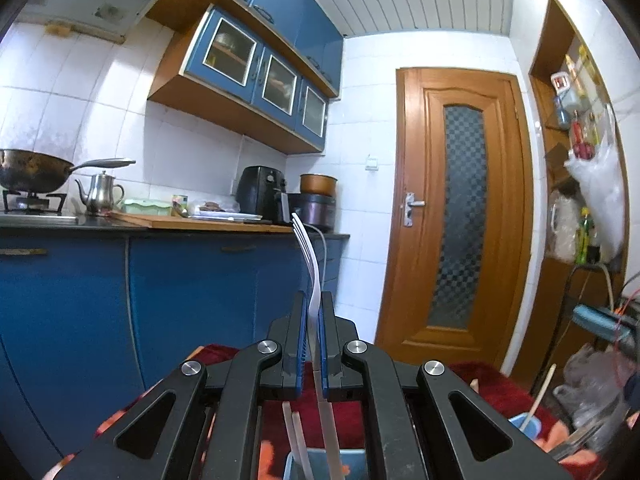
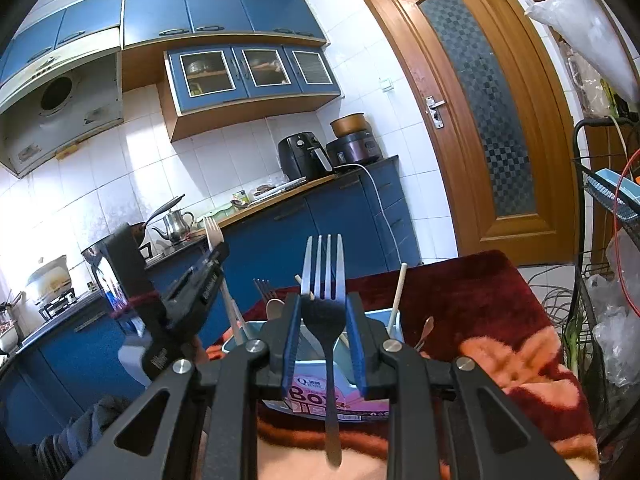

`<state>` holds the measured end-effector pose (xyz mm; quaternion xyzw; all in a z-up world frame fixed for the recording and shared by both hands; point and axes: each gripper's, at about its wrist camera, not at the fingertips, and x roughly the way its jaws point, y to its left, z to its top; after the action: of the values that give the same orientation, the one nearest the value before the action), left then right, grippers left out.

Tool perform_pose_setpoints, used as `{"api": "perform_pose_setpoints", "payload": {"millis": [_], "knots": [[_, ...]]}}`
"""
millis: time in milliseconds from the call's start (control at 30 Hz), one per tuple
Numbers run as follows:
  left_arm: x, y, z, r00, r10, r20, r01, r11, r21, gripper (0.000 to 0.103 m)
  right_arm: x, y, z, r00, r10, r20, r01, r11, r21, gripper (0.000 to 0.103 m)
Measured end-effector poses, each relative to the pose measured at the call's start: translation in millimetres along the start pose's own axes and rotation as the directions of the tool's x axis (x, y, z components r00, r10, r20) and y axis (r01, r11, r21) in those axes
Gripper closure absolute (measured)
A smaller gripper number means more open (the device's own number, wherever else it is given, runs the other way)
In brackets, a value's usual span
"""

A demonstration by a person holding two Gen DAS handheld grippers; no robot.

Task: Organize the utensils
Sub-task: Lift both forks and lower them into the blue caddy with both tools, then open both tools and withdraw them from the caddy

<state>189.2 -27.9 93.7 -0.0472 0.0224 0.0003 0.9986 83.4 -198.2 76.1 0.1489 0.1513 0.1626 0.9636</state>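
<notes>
— What does my right camera give you that the left one can't?

— Nearest to it, my right gripper (image 2: 323, 308) with its blue pads pinched on a steel fork (image 2: 325, 276), gripped by the broad part under the tines, prongs up, handle hanging down toward the lens. Just behind the fork sits the pale blue box (image 2: 308, 376) with a pink label, standing on the red blanket (image 2: 500, 320). Inside the box I count a spoon (image 2: 274, 307), another fork's tines (image 2: 264, 286) and a pale chopstick (image 2: 399, 292), all leaning upright. Left of the box, my left gripper (image 2: 216, 256) shows from the side, carrying its own fork.

— And the left camera?

— It looks level, so the box is only a blue corner (image 1: 352, 462) at the bottom edge, below the jaws. My left gripper (image 1: 314, 300) is closed tight on a light-coloured fork (image 1: 308, 256), seen edge-on, tines curving up past the fingertips, handle running back under the jaws over the box. Right of the box, a second small blue container (image 1: 526, 426) holds a stick; I see that only here.

— Farther off?

— Beyond the box, the blue counter cabinets (image 1: 200, 280), a kettle (image 1: 100, 194) and a black air fryer (image 1: 260, 192) on the counter, then the wooden door (image 1: 460, 216) to the right.
</notes>
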Motion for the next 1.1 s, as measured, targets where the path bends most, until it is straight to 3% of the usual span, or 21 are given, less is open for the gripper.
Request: {"api": "perform_pose_setpoints", "payload": {"millis": [100, 200, 400, 533, 867, 1100], "knots": [[3, -2, -8, 1.0, 0.0, -0.023, 0.0, 1.0, 0.022, 0.098, 1, 0, 1, 1.0, -0.009, 0.005, 0.009, 1.0, -0.004, 0.079], [3, -3, -12, 0.999, -0.005, -0.044, 0.007, 1.0, 0.03, 0.098, 1, 0, 2, 1.0, -0.02, 0.014, 0.02, 1.0, -0.013, 0.094], [-6, -3, -11, 0.995, -0.05, -0.086, 0.053, 0.998, 0.036, 0.089, -2, 5, 6, 0.999, -0.034, 0.038, 0.036, 0.998, -0.043, 0.099], [-17, -3, -9, 0.992, -0.075, -0.103, 0.081, 0.996, 0.049, 0.088, -3, 7, 7, 0.999, -0.034, 0.033, 0.035, 0.999, -0.042, 0.099], [-53, 10, -1, 0.972, -0.133, -0.195, 0.144, 0.988, 0.048, 0.088, 2, 18, -11, 0.997, -0.027, -0.074, 0.019, 0.994, -0.106, 0.098], [-75, 28, 2, 0.957, -0.107, -0.269, 0.126, 0.991, 0.054, 0.088, 14, 32, -31, 0.986, -0.006, -0.169, -0.019, 0.99, -0.142, 0.082]]}}
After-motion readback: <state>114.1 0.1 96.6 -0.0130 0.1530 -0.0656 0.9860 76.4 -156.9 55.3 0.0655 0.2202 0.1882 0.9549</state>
